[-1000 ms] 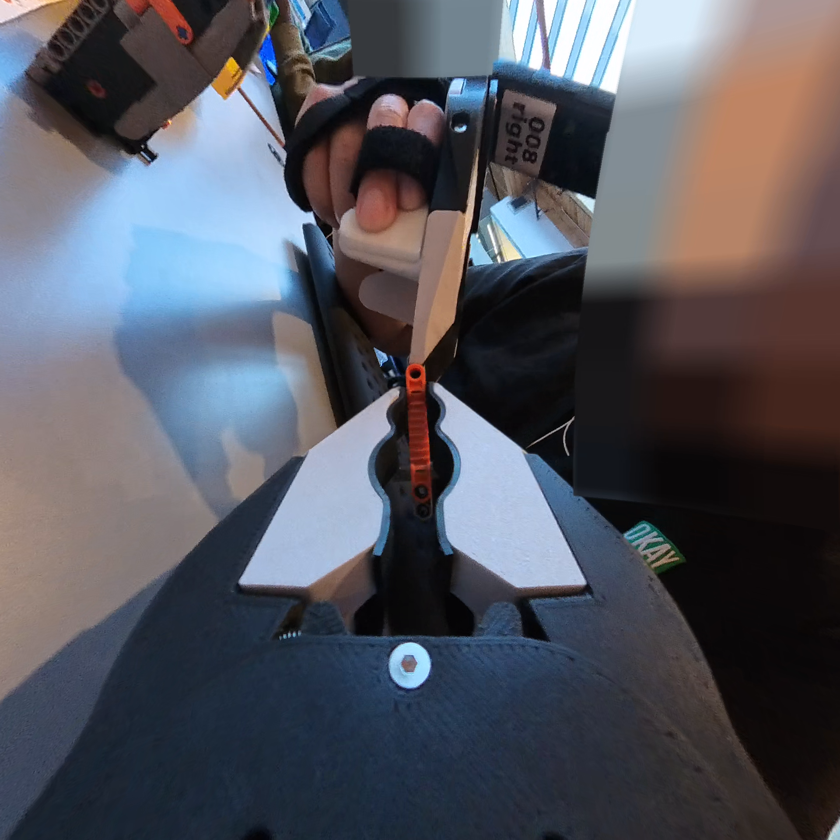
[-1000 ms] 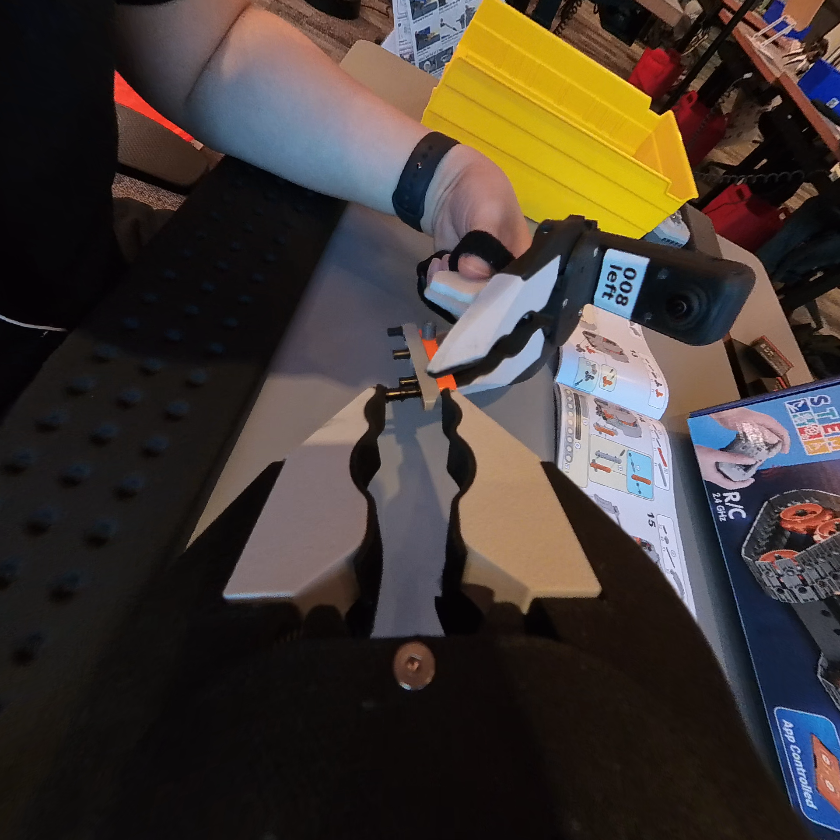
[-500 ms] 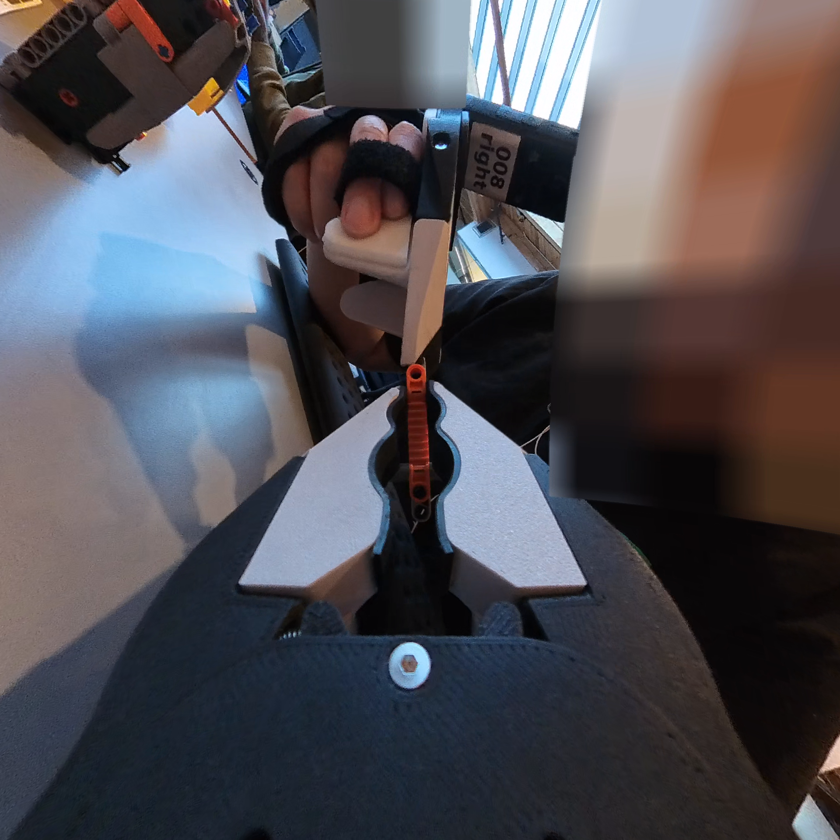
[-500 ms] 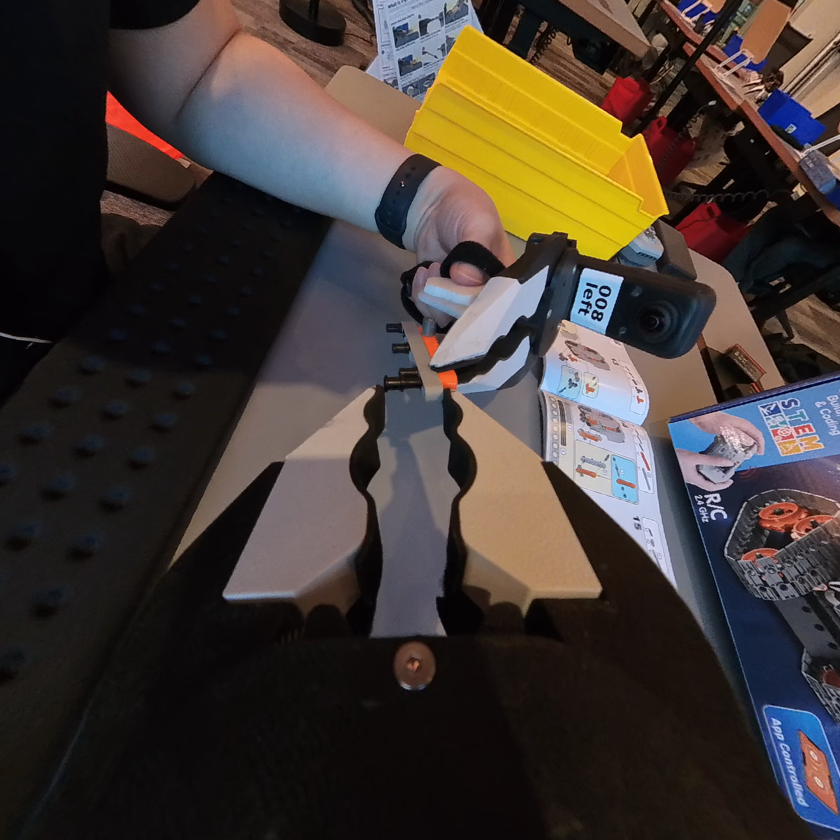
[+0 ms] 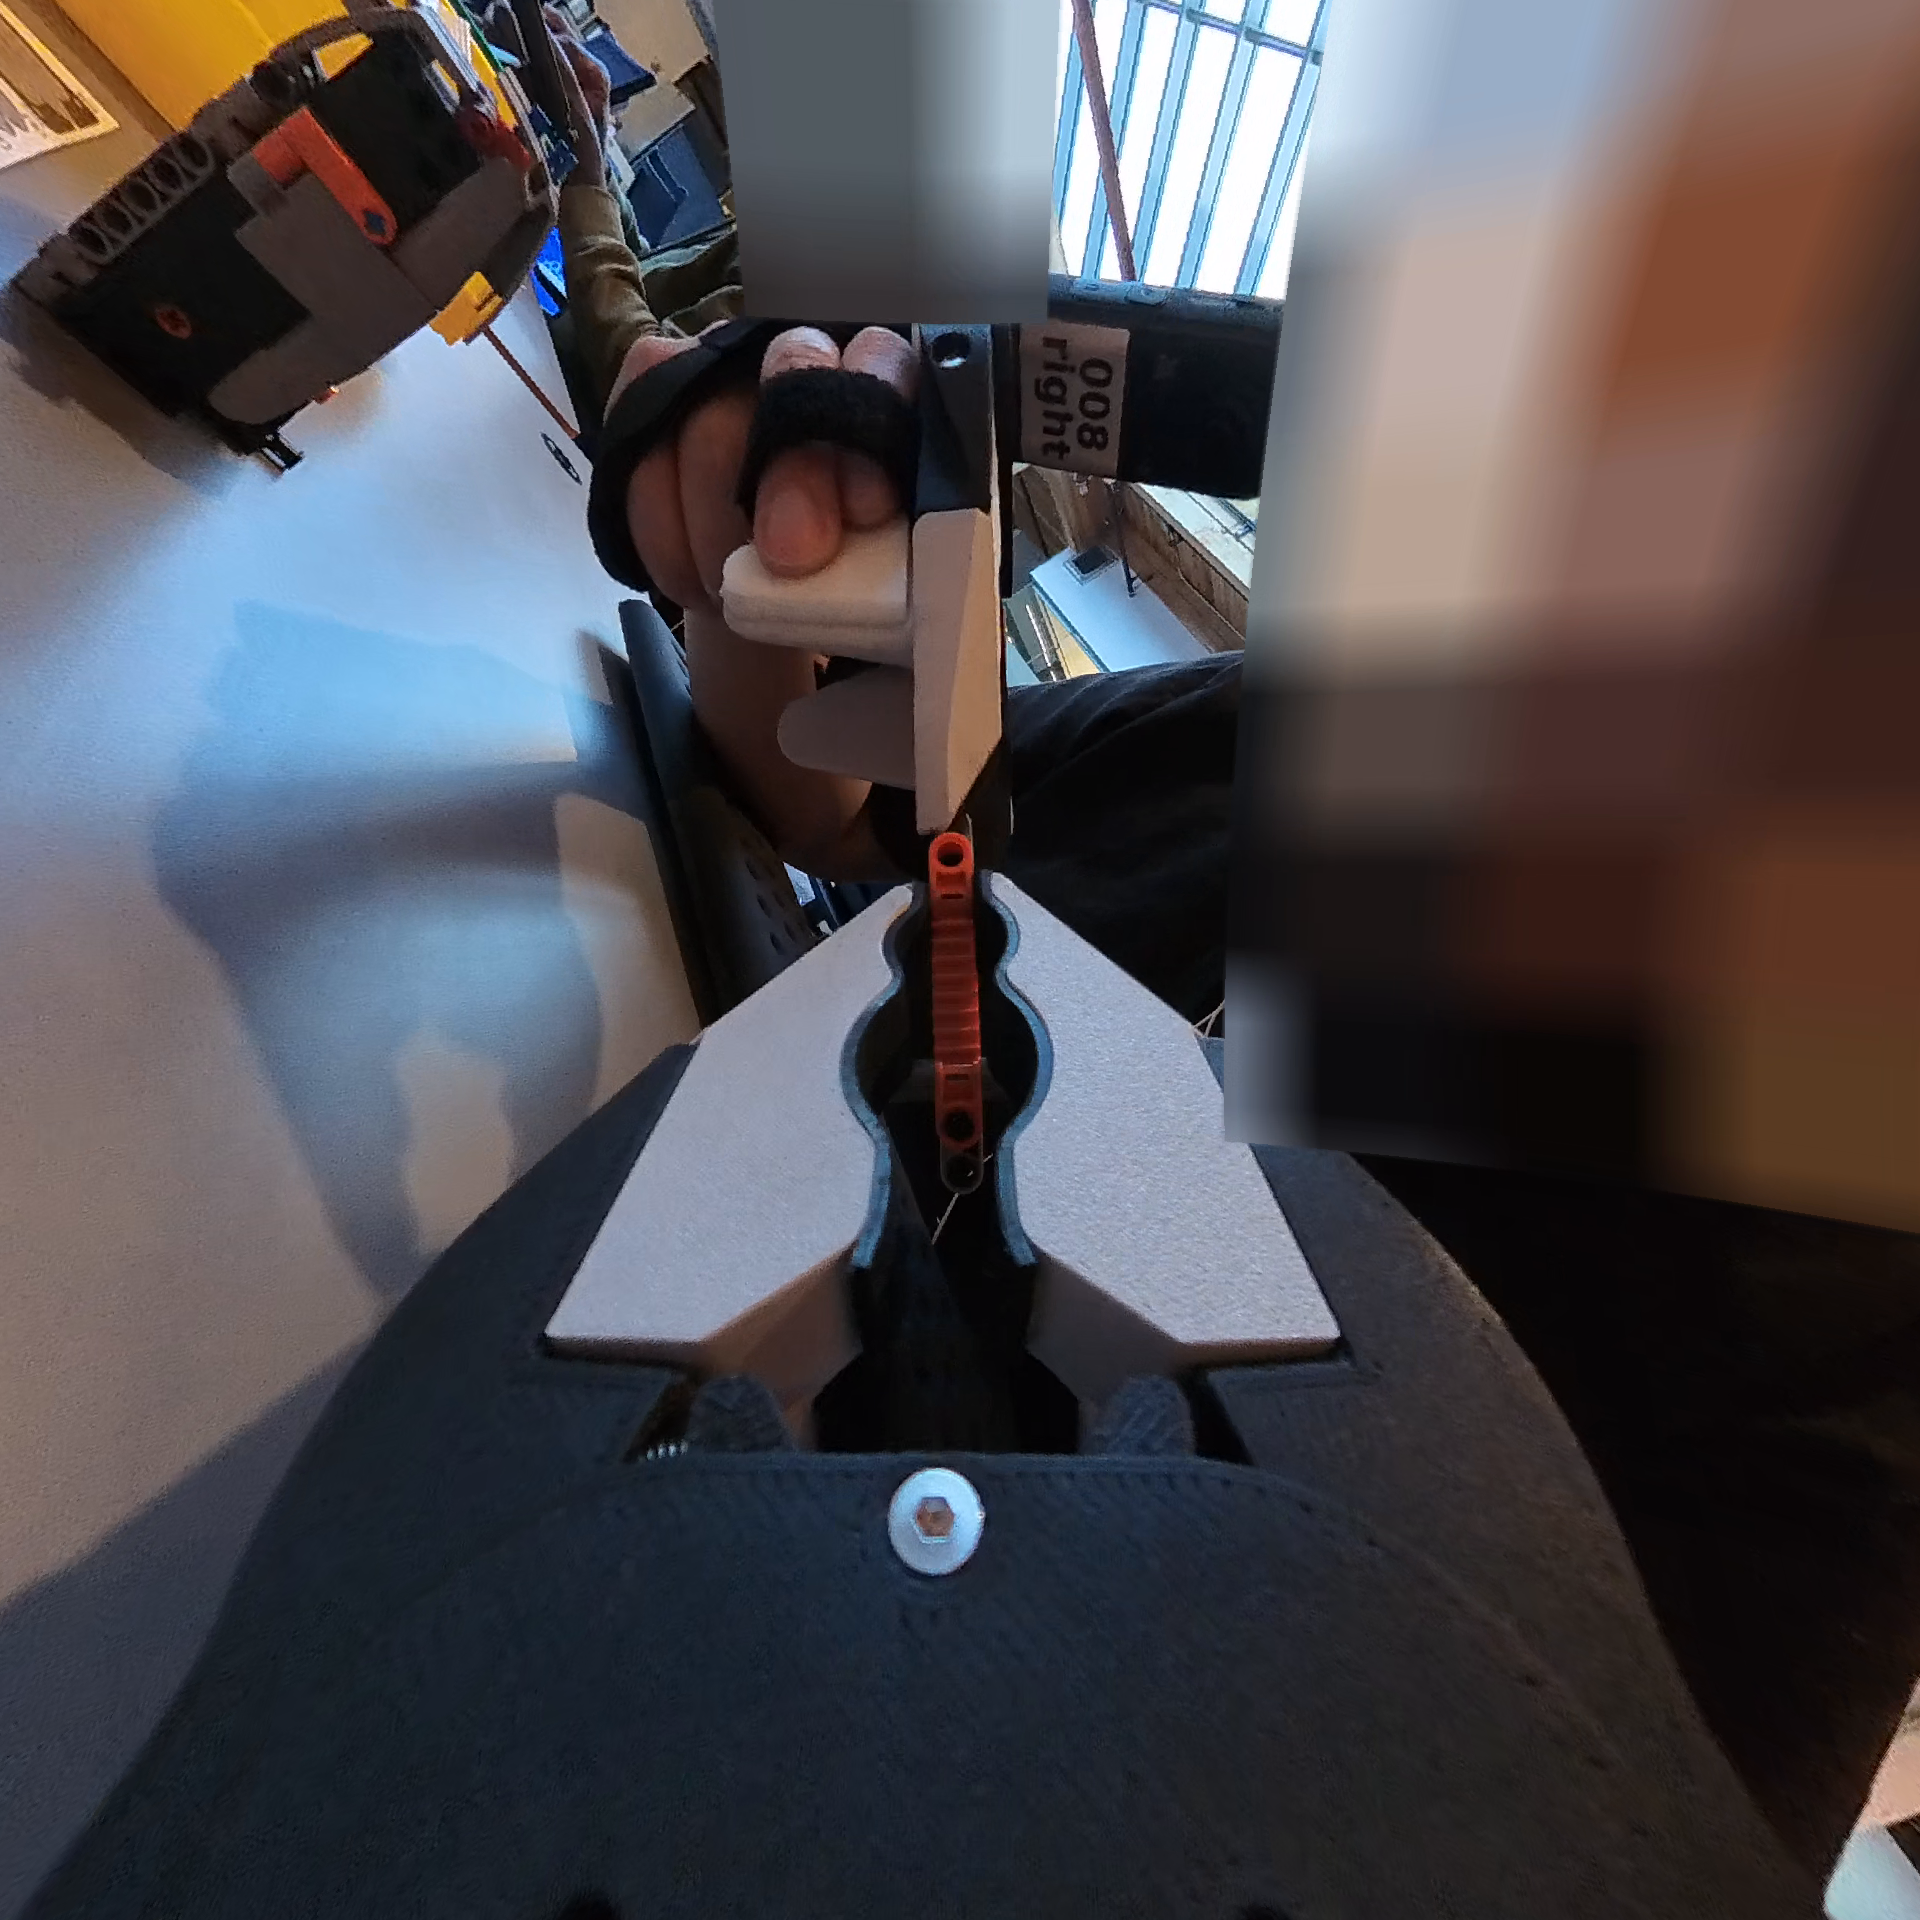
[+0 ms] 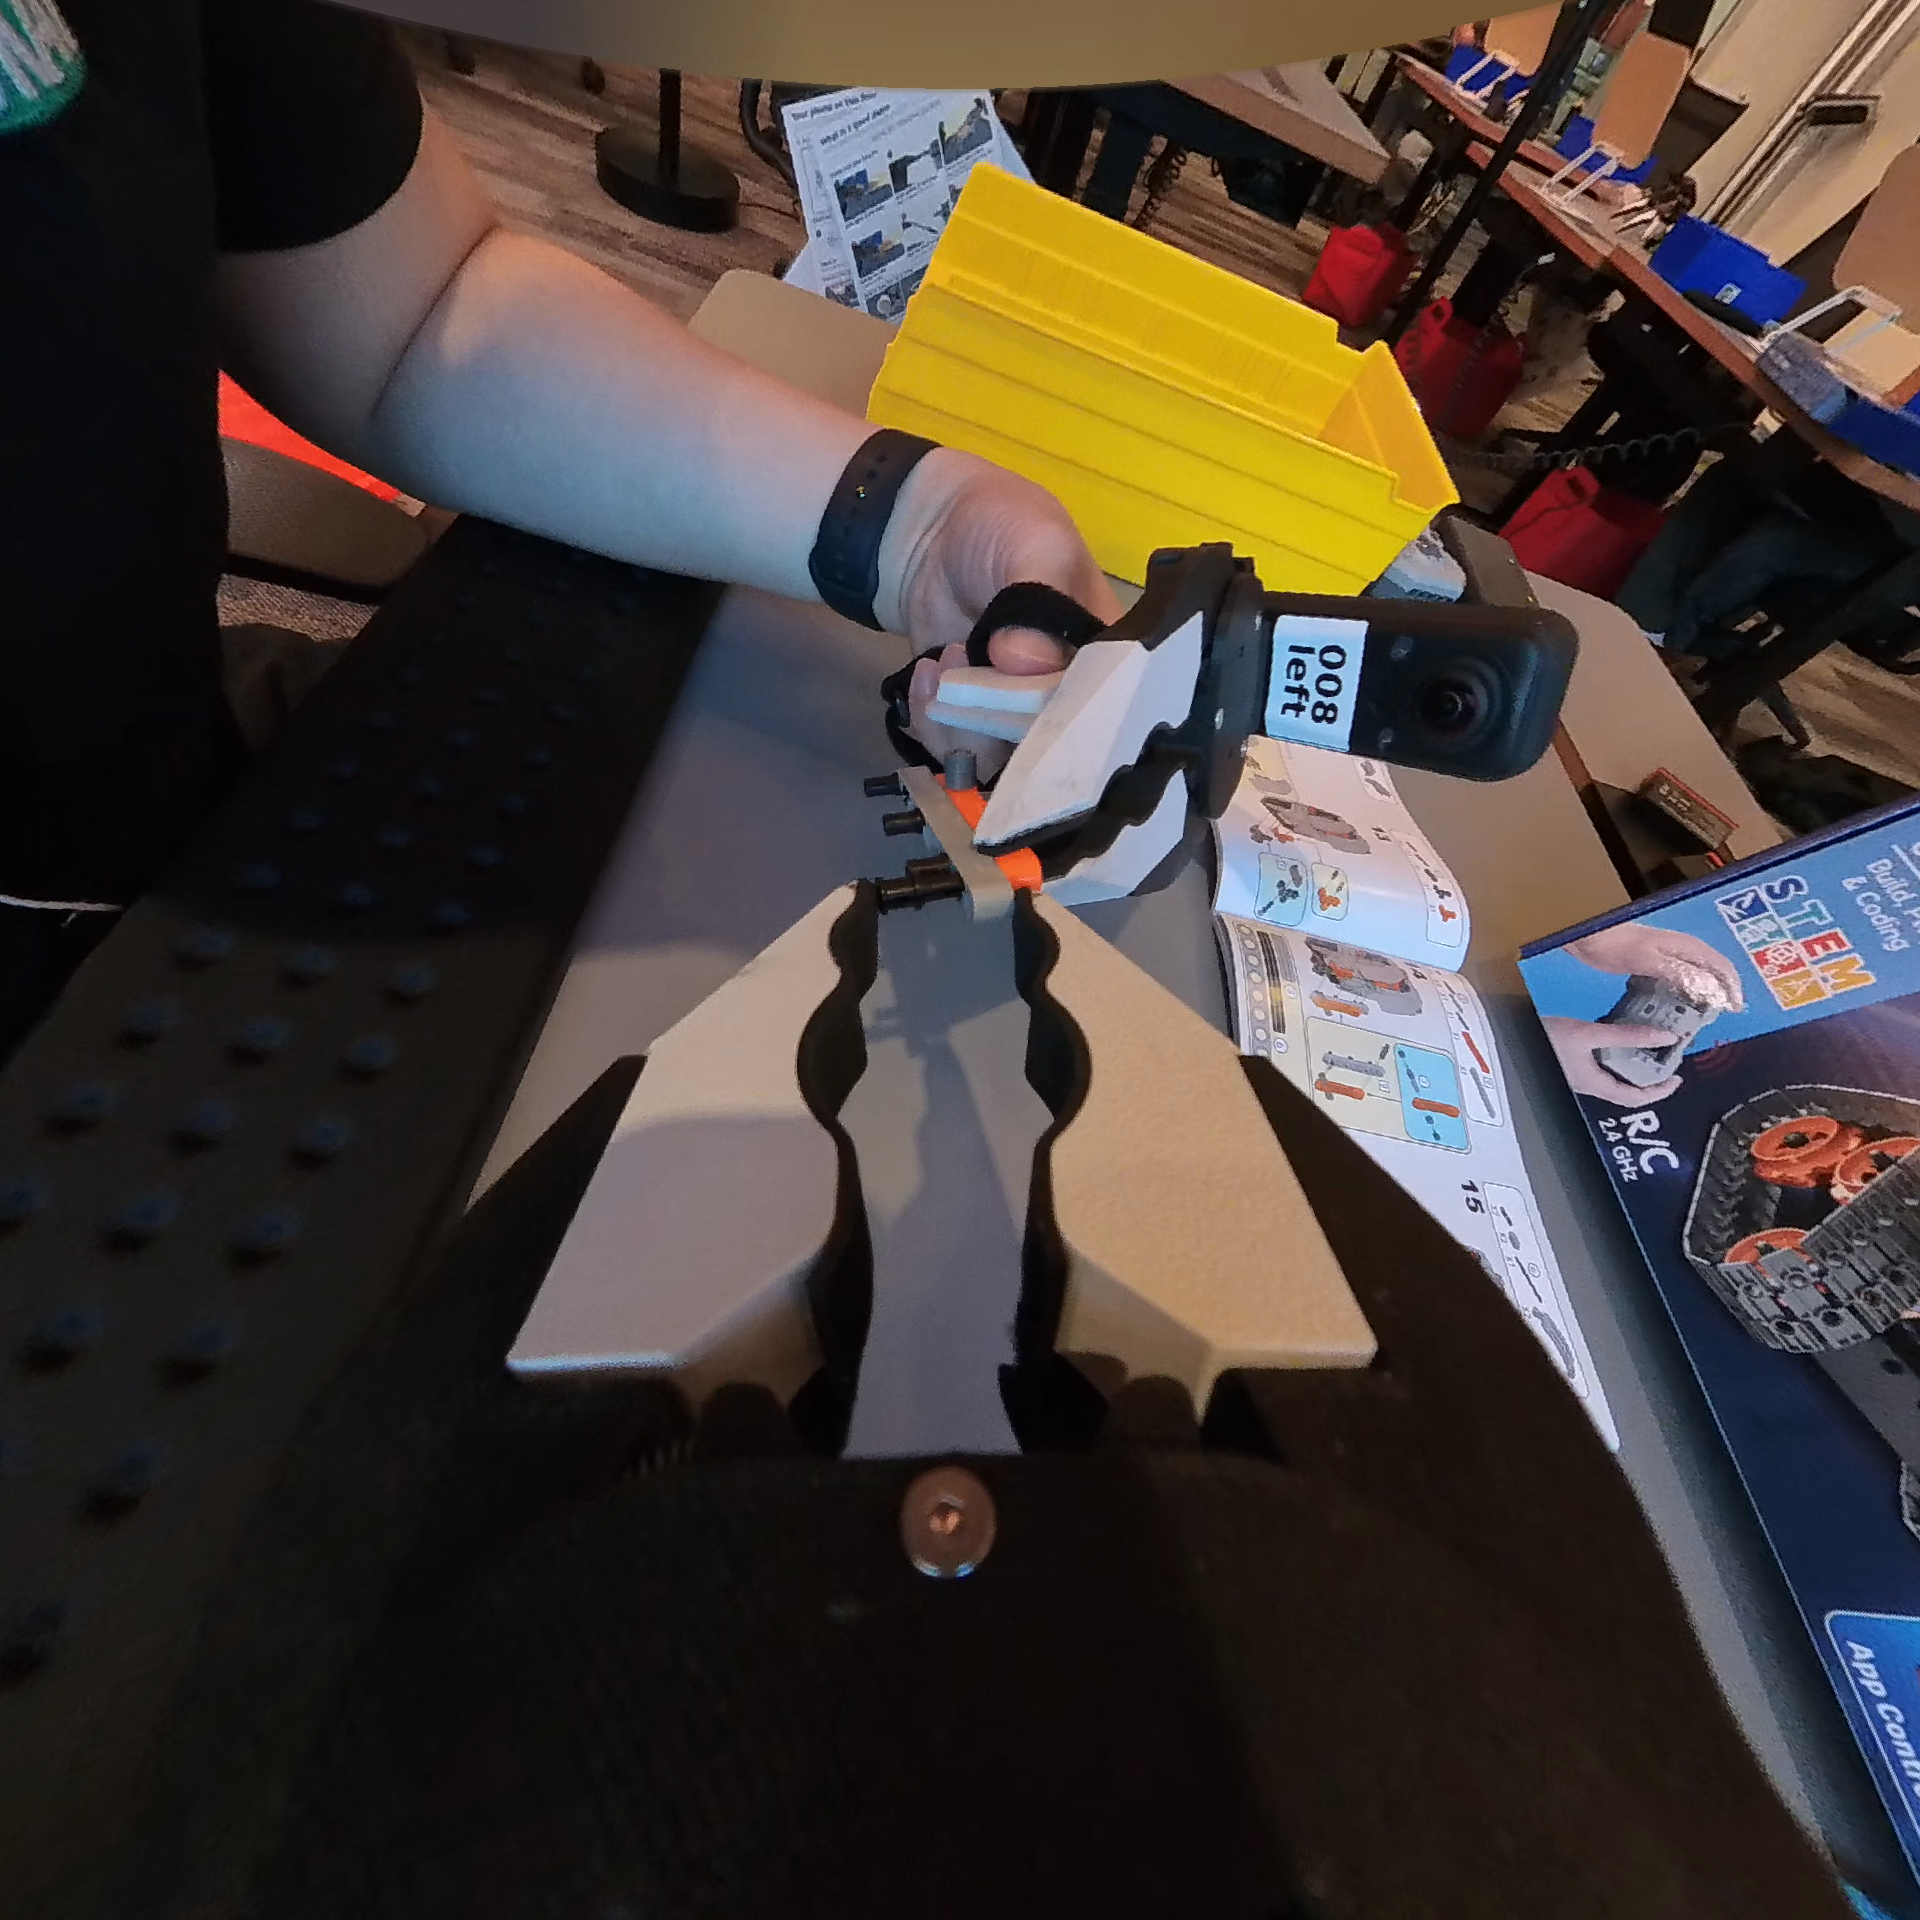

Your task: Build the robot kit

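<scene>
My left gripper [image 5: 951, 894] is shut on a thin orange toothed beam [image 5: 956, 987], which stands along the fingers and sticks out past their tips. My right gripper [image 6: 940, 902] is shut on a grey beam [image 6: 982, 883] with several black pins [image 6: 914, 891] poking out to its left. The two pieces meet in the air above the table. In the right wrist view the left gripper [image 6: 1029, 862] comes in from the right and the orange beam [image 6: 1008, 860] lies against the grey beam. In the left wrist view the right gripper [image 5: 961, 816] points down onto the orange beam's top end.
A partly built black, grey and orange model [image 5: 291, 239] stands on the white table [image 5: 208, 831]. A yellow bin [image 6: 1143, 416], an open instruction booklet [image 6: 1371, 1039] and a blue box [image 6: 1766, 1143] lie right of the grippers. A black studded surface [image 6: 260, 935] is at the left. Only a small space, under 4 cm, lies between the two pairs of fingers.
Both grippers keep their grips and stay joined at the pieces. The pair has shifted and tilted slightly, so the model and the bin sit a little differently in view.
</scene>
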Action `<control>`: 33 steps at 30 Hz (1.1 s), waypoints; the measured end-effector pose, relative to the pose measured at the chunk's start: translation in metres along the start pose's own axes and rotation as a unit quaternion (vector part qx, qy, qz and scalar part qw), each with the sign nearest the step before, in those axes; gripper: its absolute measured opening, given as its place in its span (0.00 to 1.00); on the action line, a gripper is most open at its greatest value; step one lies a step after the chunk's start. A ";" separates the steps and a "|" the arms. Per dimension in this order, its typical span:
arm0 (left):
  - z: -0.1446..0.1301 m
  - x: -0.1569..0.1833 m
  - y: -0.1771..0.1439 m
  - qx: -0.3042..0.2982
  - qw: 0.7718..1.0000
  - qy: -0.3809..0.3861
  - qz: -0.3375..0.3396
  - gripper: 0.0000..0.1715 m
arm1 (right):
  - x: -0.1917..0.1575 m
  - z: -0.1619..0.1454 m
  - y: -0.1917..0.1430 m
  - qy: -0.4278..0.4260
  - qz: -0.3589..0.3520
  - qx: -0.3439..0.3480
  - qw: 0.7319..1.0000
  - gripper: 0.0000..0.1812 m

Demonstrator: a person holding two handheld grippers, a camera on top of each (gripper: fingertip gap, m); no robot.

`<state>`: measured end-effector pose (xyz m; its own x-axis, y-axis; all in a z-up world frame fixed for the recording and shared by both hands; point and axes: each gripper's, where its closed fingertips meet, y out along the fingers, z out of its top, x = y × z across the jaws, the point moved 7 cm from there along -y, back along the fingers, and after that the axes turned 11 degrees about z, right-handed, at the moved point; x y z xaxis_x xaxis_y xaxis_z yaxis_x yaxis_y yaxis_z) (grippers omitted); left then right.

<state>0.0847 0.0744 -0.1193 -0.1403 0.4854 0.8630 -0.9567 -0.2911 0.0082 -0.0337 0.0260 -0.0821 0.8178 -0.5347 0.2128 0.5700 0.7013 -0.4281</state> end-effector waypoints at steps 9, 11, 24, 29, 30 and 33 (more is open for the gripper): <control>0.001 0.001 -0.002 0.004 1.000 -0.001 -0.002 0.03 | 0.001 0.000 0.001 -0.001 -0.006 0.009 1.000 0.14; 0.001 0.001 -0.002 0.004 1.000 -0.001 -0.002 0.03 | 0.002 0.001 0.001 -0.002 -0.007 0.010 1.000 0.14; -0.001 -0.003 -0.002 0.001 1.000 -0.011 0.000 0.03 | 0.005 -0.003 0.002 0.034 0.019 0.019 0.999 0.13; -0.003 -0.010 -0.003 0.002 1.000 -0.014 0.019 0.04 | 0.006 -0.011 0.005 0.039 0.021 -0.003 0.999 0.13; -0.003 -0.011 -0.003 0.003 1.000 -0.017 0.018 0.04 | 0.007 -0.011 0.004 0.041 0.021 -0.002 0.999 0.13; -0.005 -0.015 -0.003 0.003 1.000 -0.019 0.018 0.04 | 0.007 -0.015 0.005 0.046 0.026 -0.004 0.999 0.13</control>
<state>0.0883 0.0720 -0.1345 -0.1655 0.4433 0.8810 -0.9495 -0.3131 -0.0208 -0.0261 0.0192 -0.0957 0.8353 -0.5389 0.1089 0.5261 0.7259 -0.4431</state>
